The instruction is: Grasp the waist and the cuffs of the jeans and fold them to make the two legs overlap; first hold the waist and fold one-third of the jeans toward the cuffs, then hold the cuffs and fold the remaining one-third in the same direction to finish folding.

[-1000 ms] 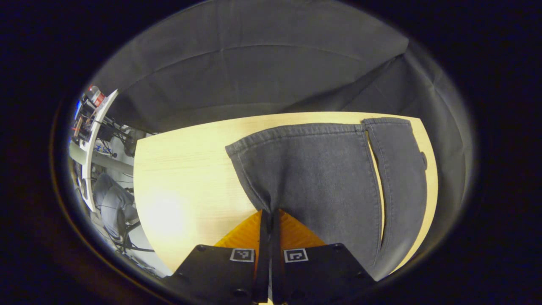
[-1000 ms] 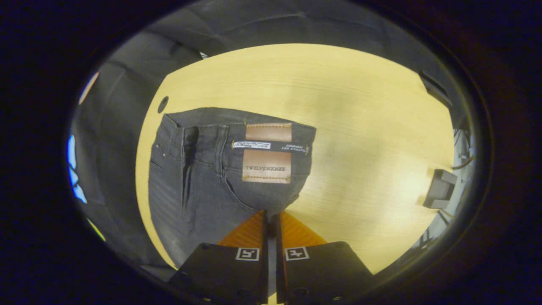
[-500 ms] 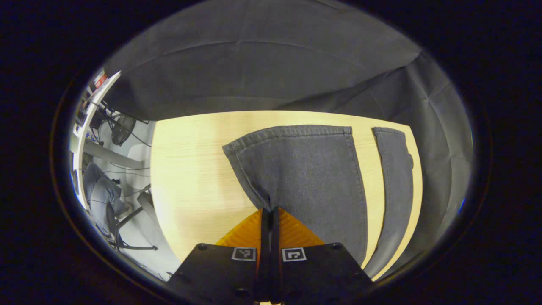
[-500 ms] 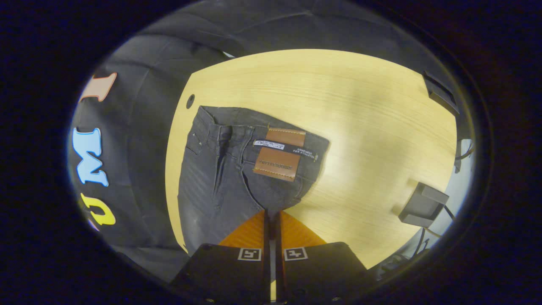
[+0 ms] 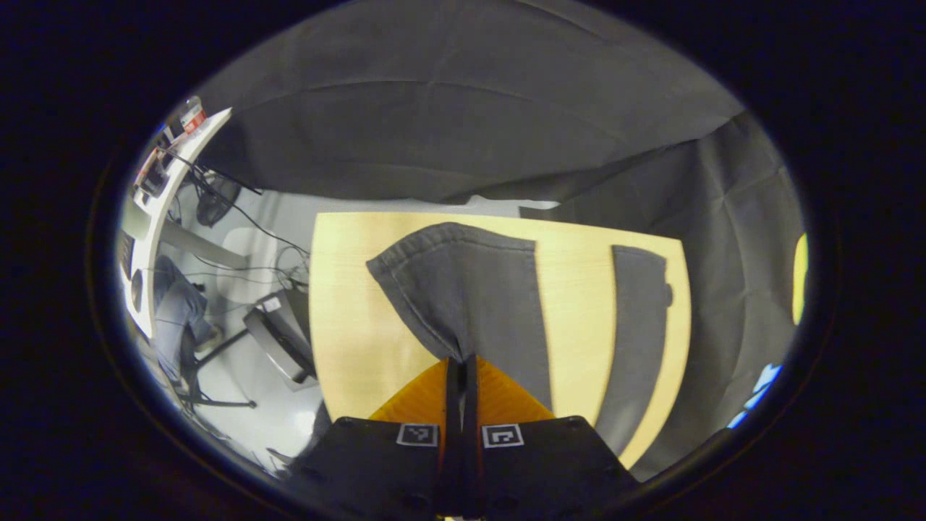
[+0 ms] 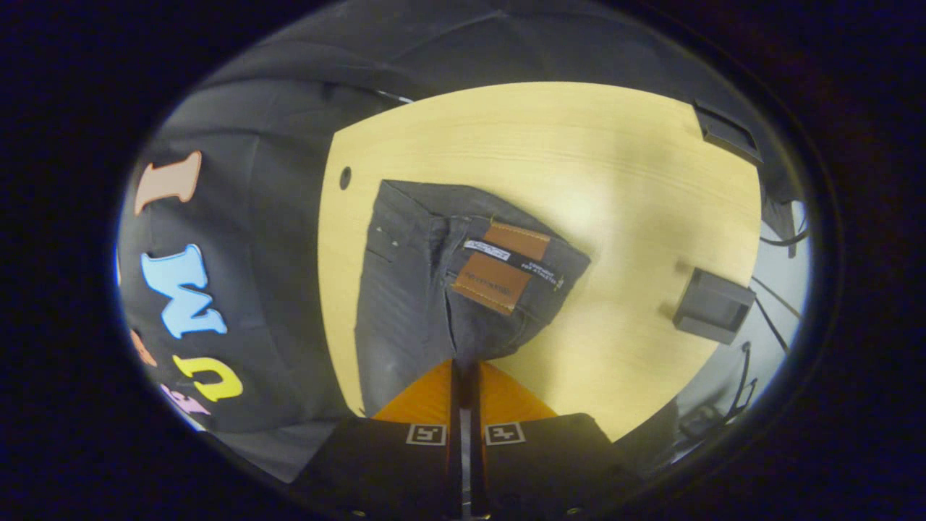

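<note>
The jeans [image 5: 470,289] are seen in a dark grey, washed colour, with a paler stitched hem at the cuff. At the waist [image 6: 499,264] two brown leather patches are shown, with a black and white label strip between them. The table [image 6: 579,159] is coloured light yellow, with a fine wood grain. The fingers [image 5: 419,394] of the gripper are coloured orange, with ribbed lines, and black-and-white square markers are carried on the black body.

In the right gripper view, the jeans [image 6: 434,289] lie on the table [image 6: 615,181], near its left edge. A box [image 6: 712,305] sits well apart, at the table's right edge.
</note>
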A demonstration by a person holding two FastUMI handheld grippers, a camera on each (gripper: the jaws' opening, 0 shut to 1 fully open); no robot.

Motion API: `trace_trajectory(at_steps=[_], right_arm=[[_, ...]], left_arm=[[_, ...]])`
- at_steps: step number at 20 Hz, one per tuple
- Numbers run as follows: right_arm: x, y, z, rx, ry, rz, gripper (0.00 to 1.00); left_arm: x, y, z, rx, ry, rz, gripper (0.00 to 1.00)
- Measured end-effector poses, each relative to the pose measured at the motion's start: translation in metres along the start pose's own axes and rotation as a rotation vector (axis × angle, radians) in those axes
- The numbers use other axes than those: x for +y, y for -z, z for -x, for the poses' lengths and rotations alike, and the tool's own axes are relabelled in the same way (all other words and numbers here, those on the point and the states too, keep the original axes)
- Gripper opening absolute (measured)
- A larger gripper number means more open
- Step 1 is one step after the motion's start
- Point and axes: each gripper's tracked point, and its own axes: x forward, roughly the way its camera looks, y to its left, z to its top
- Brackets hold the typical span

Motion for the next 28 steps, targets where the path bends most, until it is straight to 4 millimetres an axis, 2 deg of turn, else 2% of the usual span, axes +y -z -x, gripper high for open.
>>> trace_trajectory(at_steps=[3,5,6,7,8,9,10,11,12,13,14,15,16,18,20,21,23,26,28], right_arm=[[0.053,-0.006,0.012,0.030,-0.057,-0.112,0.04],[0.088,-0.015,0.006,0.060,-0.067,-0.219,0.04],[0.101,-0.024,0.000,0.074,-0.056,-0.270,0.04],[0.111,-0.037,-0.016,0.064,-0.035,-0.299,0.04],[0.119,-0.051,-0.036,0.055,-0.006,-0.307,0.04],[0.128,-0.054,-0.050,0.062,0.009,-0.305,0.07],[0.135,-0.058,-0.057,0.050,0.000,-0.295,0.04],[0.143,-0.061,-0.061,0.045,-0.029,-0.290,0.04],[0.146,-0.064,-0.057,0.038,-0.057,-0.278,0.09],[0.143,-0.068,-0.053,0.017,-0.050,-0.255,0.38],[0.131,-0.073,-0.053,-0.013,-0.024,-0.218,0.67],[0.117,-0.080,-0.049,-0.044,0.001,-0.193,0.96],[0.107,-0.086,-0.041,-0.068,0.010,-0.180,0.96],[0.094,-0.090,-0.025,-0.076,-0.001,-0.192,0.96],[0.077,-0.082,-0.017,-0.055,-0.001,-0.206,0.95],[0.066,-0.075,-0.017,-0.047,0.007,-0.199,0.95],[0.051,-0.067,-0.023,-0.038,0.033,-0.184,0.95],[0.043,-0.051,-0.034,-0.022,0.050,-0.179,0.95],[0.035,-0.047,-0.046,-0.032,0.068,-0.181,0.96]], left_arm=[[-0.088,-0.006,0.015,0.029,0.064,-0.050,0.08],[-0.159,-0.006,0.016,0.056,0.082,-0.099,0.08],[-0.192,-0.004,0.010,0.069,0.074,-0.125,0.05],[-0.228,-0.004,-0.001,0.071,0.060,-0.146,0.05],[-0.273,-0.005,-0.018,0.056,0.056,-0.191,0.08],[-0.317,0.001,-0.043,0.061,0.055,-0.295,0.07],[-0.349,0.008,-0.068,0.072,0.021,-0.470,0.03],[-0.361,0.016,-0.086,0.074,-0.034,-0.608,0.06],[-0.366,0.026,-0.094,0.085,-0.069,-0.660,0.19],[-0.360,0.039,-0.096,0.107,-0.086,-0.662,0.35],[-0.358,0.056,-0.097,0.153,-0.099,-0.654,0.40],[-0.342,0.070,-0.106,0.208,-0.134,-0.670,0.69],[-0.326,0.077,-0.110,0.245,-0.166,-0.680,0.97],[-0.305,0.085,-0.127,0.252,-0.182,-0.668,0.96],[-0.300,0.090,-0.128,0.250,-0.163,-0.669,0.98],[-0.296,0.087,-0.126,0.236,-0.166,-0.668,0.95],[-0.299,0.086,-0.123,0.189,-0.160,-0.668,0.96],[-0.297,0.092,-0.114,0.129,-0.145,-0.728,0.96],[-0.290,0.110,-0.116,0.096,-0.110,-0.786,0.96]])
